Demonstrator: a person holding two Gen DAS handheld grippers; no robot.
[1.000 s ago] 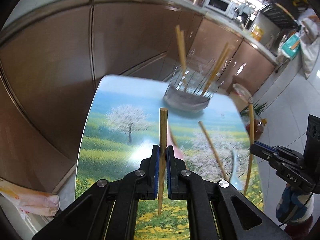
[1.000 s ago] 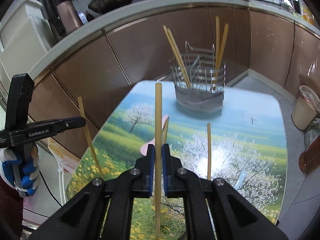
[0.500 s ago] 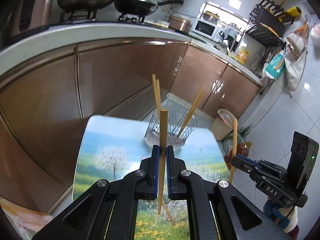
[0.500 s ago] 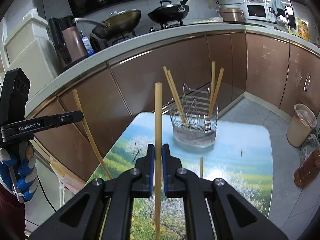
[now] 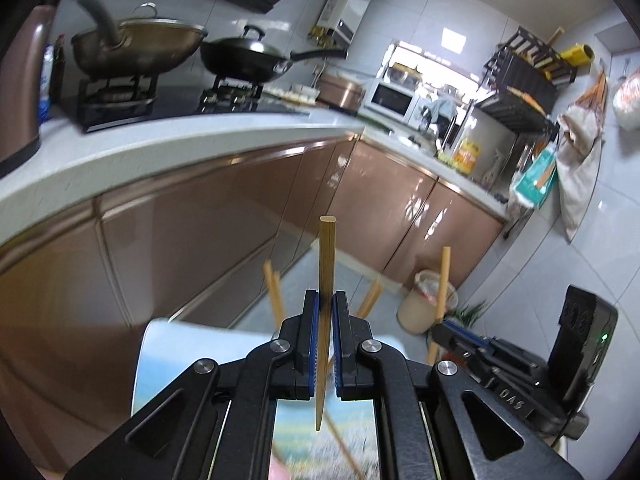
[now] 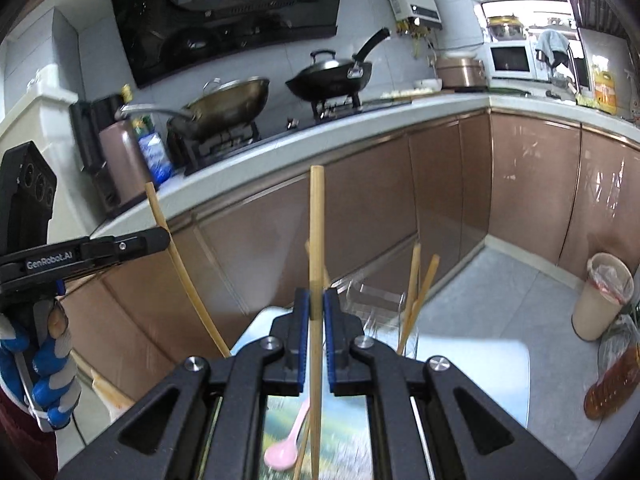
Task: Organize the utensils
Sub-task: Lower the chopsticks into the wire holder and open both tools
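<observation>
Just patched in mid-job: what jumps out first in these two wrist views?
Each gripper is shut on one upright wooden chopstick: the left gripper holds the left chopstick, the right gripper the right chopstick. Beyond the right fingers, a wire utensil holder with more chopsticks stands on the scenery-printed table; a pink spoon lies nearer.

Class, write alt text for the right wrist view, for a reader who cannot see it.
The right gripper is shut on an upright wooden chopstick. Beyond it a wire utensil holder with more chopsticks stands on a picture-printed table. At left the left gripper holds another chopstick; woks sit on the stove behind.
</observation>
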